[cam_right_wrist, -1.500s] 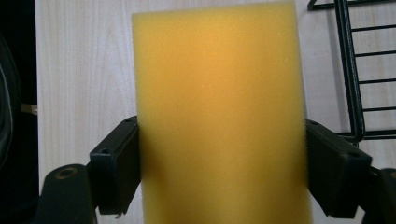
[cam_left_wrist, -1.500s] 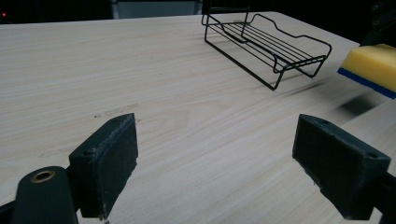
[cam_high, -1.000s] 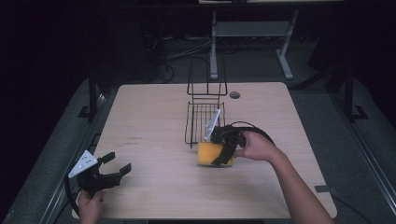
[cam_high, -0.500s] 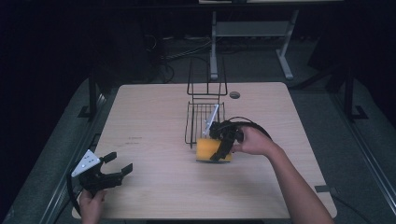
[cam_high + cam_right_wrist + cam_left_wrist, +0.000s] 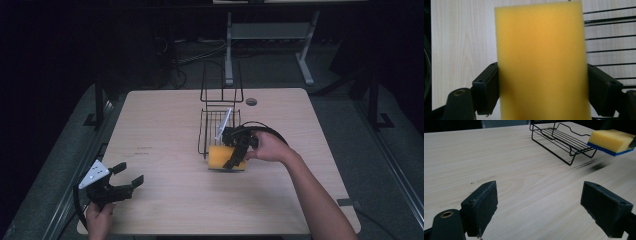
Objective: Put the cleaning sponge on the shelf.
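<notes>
right gripper [image 5: 235,152] clamps sponge [image 5: 541,62]; apparently unlabelled.

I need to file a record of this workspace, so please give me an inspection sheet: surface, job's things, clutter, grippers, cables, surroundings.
Surface: pale wooden table, with a small round hole near the far edge.
Job's things: yellow sponge with a blue underside, held above the table at the near end of the black wire rack; its shadow falls on the wood below.
Clutter: nothing seen.
Grippers: right gripper shut on the sponge, one jaw at each side; left gripper open, holding nothing, low over the table's near left corner.
Cables: a black cable loops over the right hand.
Surroundings: dark room; a grey metal stand and floor wires behind the table.
</notes>
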`<state>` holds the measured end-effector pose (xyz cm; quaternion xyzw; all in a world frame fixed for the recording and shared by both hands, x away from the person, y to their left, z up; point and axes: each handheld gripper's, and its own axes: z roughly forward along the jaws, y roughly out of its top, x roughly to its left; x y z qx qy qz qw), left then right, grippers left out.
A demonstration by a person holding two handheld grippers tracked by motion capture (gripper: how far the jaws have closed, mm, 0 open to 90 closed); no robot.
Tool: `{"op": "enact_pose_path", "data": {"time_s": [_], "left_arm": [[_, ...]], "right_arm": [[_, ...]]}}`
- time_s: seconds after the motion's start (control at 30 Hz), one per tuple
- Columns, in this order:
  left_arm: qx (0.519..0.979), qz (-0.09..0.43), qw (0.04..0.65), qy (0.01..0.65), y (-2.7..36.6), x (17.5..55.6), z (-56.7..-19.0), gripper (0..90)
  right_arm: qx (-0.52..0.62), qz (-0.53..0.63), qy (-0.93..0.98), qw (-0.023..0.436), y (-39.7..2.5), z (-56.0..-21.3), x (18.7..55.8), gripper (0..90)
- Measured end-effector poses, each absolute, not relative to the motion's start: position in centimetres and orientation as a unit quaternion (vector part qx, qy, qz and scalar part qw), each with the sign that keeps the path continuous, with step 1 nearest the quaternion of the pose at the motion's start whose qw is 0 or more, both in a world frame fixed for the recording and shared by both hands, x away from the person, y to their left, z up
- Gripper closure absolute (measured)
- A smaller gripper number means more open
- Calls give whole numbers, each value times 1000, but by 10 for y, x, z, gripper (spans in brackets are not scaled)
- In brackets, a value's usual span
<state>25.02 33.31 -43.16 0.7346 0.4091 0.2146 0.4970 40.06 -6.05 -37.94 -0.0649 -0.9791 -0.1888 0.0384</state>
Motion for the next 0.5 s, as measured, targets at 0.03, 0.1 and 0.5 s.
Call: {"op": "enact_pose_path", "data": {"time_s": [0.03, 0.1, 0.5], "left_arm": [[734, 215, 498, 409, 334, 250, -431, 134], [733, 215, 500, 409, 334, 250, -431, 134], [735, 213, 499, 406, 333, 254, -432, 134]], "right_arm": [[-63, -189, -979, 37, -60, -379, 401, 216], [-62, -191, -979, 39, -59, -379, 403, 216], [-63, -193, -978, 42, -53, -378, 410, 215]]}}
